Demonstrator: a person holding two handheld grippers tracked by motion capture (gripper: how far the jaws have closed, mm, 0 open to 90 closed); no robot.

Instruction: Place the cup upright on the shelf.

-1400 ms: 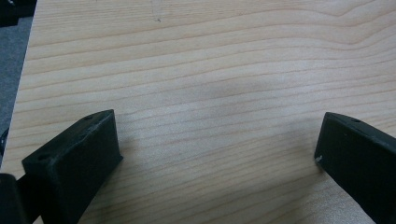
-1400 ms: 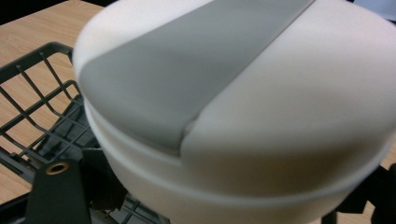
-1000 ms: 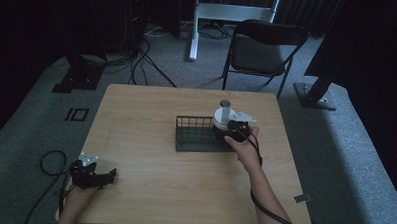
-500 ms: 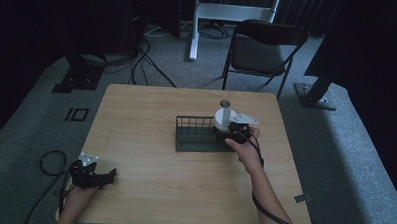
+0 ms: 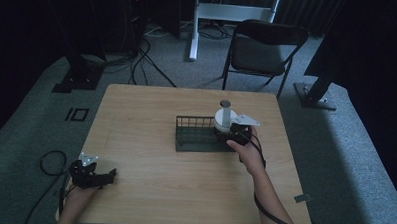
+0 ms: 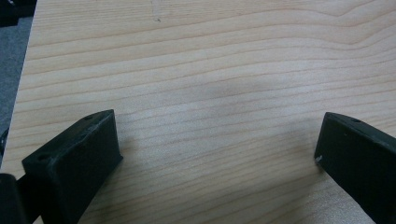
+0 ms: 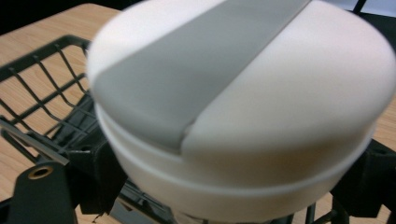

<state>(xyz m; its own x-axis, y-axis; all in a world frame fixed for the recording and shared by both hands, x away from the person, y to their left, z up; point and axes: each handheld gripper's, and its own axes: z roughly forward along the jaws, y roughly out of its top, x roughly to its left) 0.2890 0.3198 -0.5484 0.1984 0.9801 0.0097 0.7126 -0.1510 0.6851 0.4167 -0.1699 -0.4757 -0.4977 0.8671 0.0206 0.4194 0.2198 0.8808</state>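
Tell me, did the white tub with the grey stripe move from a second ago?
No. The white tub sits at the same right end of the black wire basket as before, with the right gripper closed on it.

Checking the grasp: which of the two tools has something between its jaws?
The right tool, jaws around the white container at the wire rack; the left tool is open over bare table.
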